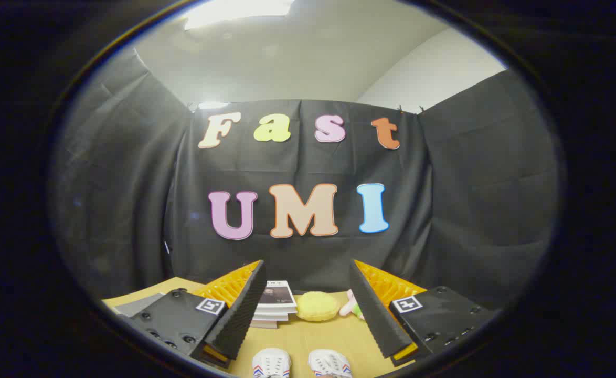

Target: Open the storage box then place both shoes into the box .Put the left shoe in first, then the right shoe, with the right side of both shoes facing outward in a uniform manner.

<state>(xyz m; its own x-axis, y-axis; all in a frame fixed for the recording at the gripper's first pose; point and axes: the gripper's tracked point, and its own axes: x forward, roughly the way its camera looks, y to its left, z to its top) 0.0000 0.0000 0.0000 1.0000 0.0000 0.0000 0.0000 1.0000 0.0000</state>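
My gripper [308, 270] is held above the wooden table [318, 338] with its two fingers spread wide apart and nothing between them. Two white shoes with red and blue stripes lie side by side on the table below and between the fingers: the left one [271, 363] and the right one [330, 363], with their near ends cut off at the bottom of the view.
Beyond the fingers, near the back of the table, lies a stack of books [275, 303]. Next to it sit a round yellow cushion-like object [317, 306] and a small pink and white plush toy [351, 306]. A grey sheet [137, 304] lies at the left.
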